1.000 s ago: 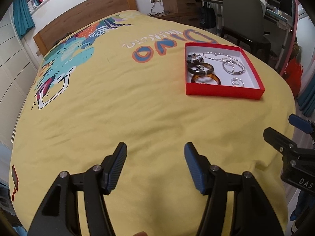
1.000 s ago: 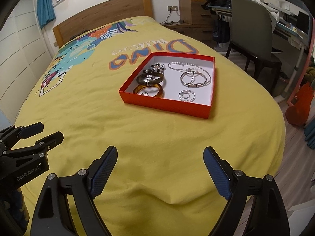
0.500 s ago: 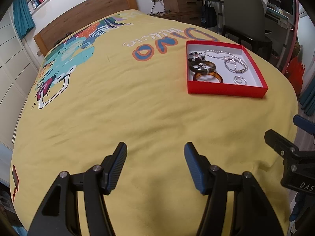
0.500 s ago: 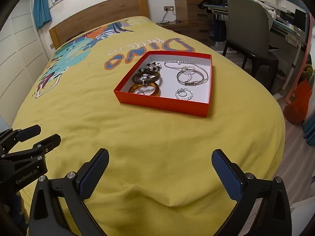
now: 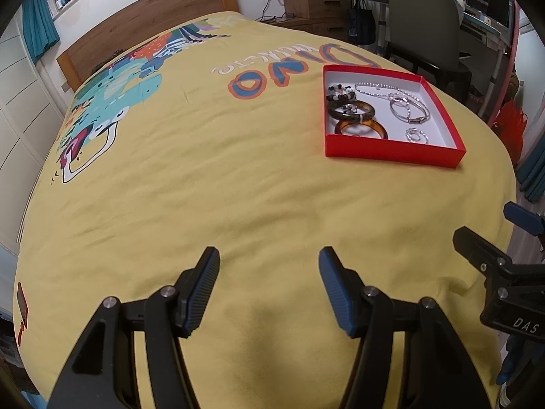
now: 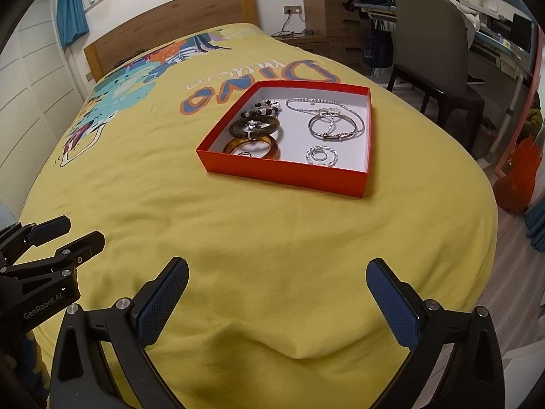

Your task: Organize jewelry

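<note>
We hold both grippers empty over the near bedspread [image 6: 272, 255]; the right gripper [image 6: 277, 303] has spread wider in the last second, the left gripper [image 5: 269, 286] unchanged, spread. The jewelry lies gathered in the red box [image 6: 286, 175] farther off: bangles [image 6: 253, 127] left, silver chains [image 6: 335, 121] right. Nothing blocks the way; a chair [image 6: 432, 58] stands far right.

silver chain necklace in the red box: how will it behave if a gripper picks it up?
The silver chain necklace is thin and lies in a loose curve, so it is probably floppy and will dangle from one pinch point. It crosses the silver bangle, so lifting may snag or drag that. Fine links look likely to slip between the fingers.
</note>
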Action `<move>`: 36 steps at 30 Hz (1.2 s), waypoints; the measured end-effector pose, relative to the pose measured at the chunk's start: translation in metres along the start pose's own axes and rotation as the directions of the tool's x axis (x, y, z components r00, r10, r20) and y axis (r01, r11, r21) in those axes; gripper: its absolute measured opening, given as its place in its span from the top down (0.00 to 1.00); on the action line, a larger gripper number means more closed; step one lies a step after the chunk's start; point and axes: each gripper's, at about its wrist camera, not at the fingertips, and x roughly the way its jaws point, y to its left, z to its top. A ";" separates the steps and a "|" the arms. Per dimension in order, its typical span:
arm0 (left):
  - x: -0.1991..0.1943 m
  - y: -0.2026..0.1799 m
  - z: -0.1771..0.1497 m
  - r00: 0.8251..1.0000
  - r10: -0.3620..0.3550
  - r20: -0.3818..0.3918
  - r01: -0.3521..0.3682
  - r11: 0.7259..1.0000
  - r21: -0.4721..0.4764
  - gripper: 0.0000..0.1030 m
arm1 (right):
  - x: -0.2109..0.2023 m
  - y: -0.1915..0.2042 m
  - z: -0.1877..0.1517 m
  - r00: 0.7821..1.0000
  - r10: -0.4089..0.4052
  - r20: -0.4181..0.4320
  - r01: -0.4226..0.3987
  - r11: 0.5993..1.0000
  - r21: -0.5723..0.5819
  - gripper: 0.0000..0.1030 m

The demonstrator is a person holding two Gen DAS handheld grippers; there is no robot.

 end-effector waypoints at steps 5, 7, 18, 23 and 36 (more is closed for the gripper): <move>0.000 0.001 -0.001 1.000 -0.002 -0.003 0.002 1.000 -0.007 0.43 | 0.001 0.001 -0.001 1.000 0.000 -0.005 0.000 1.000 -0.004 0.01; 0.000 0.001 -0.002 1.000 0.002 -0.002 -0.002 1.000 -0.009 0.43 | 0.000 0.001 -0.002 1.000 -0.001 -0.005 0.001 1.000 -0.004 0.01; -0.003 0.002 -0.002 1.000 0.002 0.005 -0.002 1.000 -0.008 0.43 | 0.001 0.001 -0.001 1.000 -0.002 -0.003 0.002 1.000 -0.004 0.01; -0.003 0.002 -0.002 1.000 0.001 0.005 -0.001 1.000 -0.007 0.43 | -0.001 0.001 -0.001 1.000 -0.002 -0.002 0.002 1.000 -0.001 0.01; -0.005 0.000 -0.002 1.000 0.001 0.008 0.000 1.000 -0.001 0.43 | -0.004 0.001 -0.001 1.000 -0.005 0.002 0.005 1.000 -0.001 0.01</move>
